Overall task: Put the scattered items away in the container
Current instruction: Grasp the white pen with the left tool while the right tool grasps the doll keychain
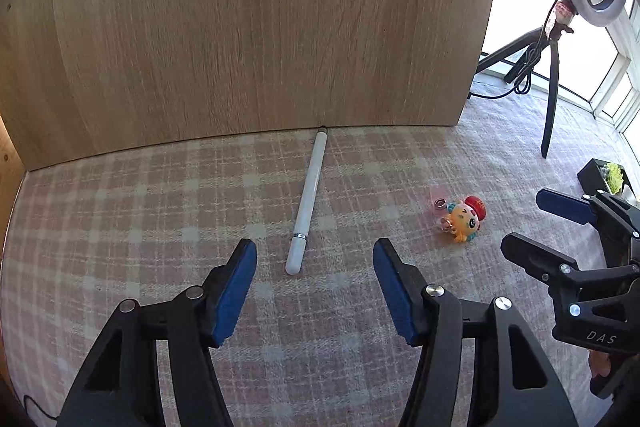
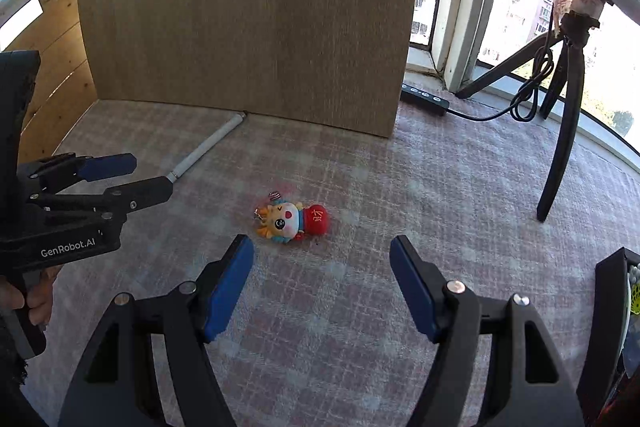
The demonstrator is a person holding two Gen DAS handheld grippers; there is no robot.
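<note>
A white pen (image 1: 308, 203) lies on the pink checked cloth (image 1: 140, 211), its far tip against a wooden board. My left gripper (image 1: 315, 251) hangs open over the pen's near end, and the pads do not touch it. A small yellow doll keychain with a red hat (image 2: 292, 221) lies just ahead and left of my open right gripper (image 2: 322, 245), which holds nothing. The doll (image 1: 464, 219) also shows right of the pen, with the right gripper (image 1: 520, 221) beside it. The left gripper (image 2: 154, 173) covers the end of the pen (image 2: 208, 143). A black container (image 2: 612, 307) stands at the right edge.
An upright wooden board (image 1: 260, 27) closes off the back, with a lighter wooden panel (image 2: 52, 67) at the left. A black tripod (image 2: 560, 131), a coiled cable (image 2: 528, 99) and a black power strip (image 2: 424, 97) stand at the back right by the windows. The black container (image 1: 600, 173) holds yellow-green items.
</note>
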